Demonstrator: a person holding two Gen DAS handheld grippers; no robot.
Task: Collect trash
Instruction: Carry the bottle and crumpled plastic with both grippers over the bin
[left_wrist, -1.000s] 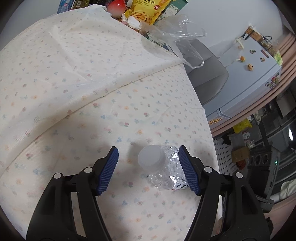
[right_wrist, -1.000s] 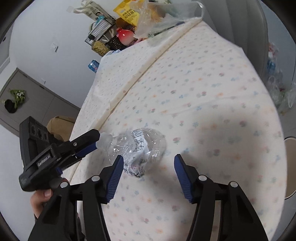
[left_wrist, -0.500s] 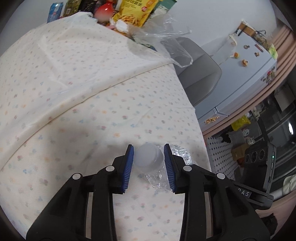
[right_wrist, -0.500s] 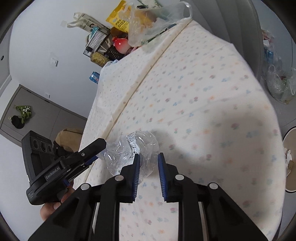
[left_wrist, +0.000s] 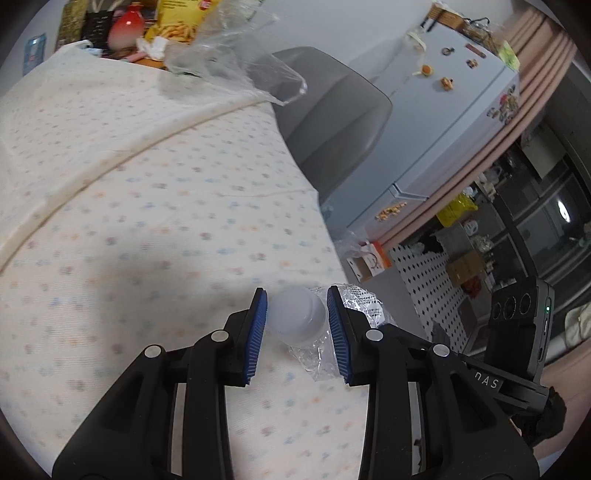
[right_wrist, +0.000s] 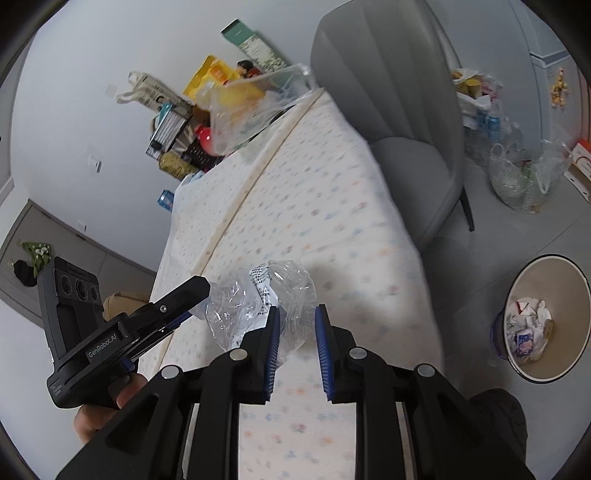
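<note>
A crushed clear plastic bottle (right_wrist: 266, 295) with a white cap (left_wrist: 297, 319) is held between both grippers above the flowered tablecloth (left_wrist: 147, 221). My left gripper (left_wrist: 296, 325) is shut on the cap end. My right gripper (right_wrist: 295, 328) is shut on the crumpled body end. The left gripper also shows in the right wrist view (right_wrist: 199, 295), at the bottle's left. A beige trash bin (right_wrist: 546, 317) with rubbish inside stands on the floor at the right of the table.
A grey chair (right_wrist: 388, 110) stands at the table's far side. Snack bags and a clear plastic bag (left_wrist: 221, 48) crowd the far table end. A white fridge (left_wrist: 461, 110) and a full plastic bag on the floor (right_wrist: 517, 177) lie beyond.
Both grippers closed on the bottle from open a second ago. They have since lifted it and swung right, bringing the trash bin into the right wrist view.
</note>
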